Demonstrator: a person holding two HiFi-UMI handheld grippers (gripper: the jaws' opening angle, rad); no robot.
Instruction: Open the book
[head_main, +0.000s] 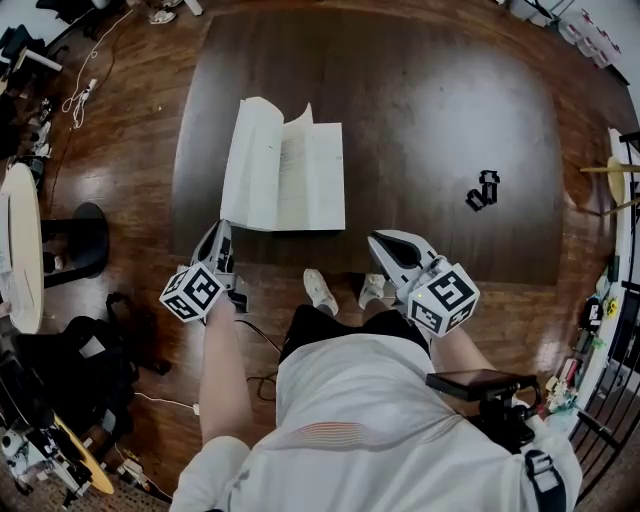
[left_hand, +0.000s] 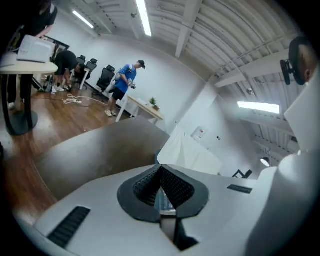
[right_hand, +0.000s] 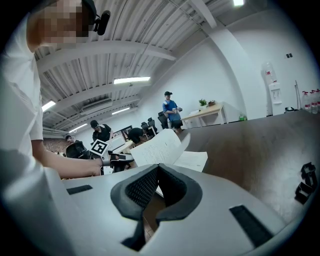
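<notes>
Book (head_main: 285, 175) lies open on table (head_main: 450, 110); left tongs (head_main: 222, 230), right tongs (head_main: 376, 240) closed.

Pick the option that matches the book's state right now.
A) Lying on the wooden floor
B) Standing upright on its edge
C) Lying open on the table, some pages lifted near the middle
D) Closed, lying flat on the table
C: the book lies spread open on the dark table, with a few pages curling up along its middle.
</notes>
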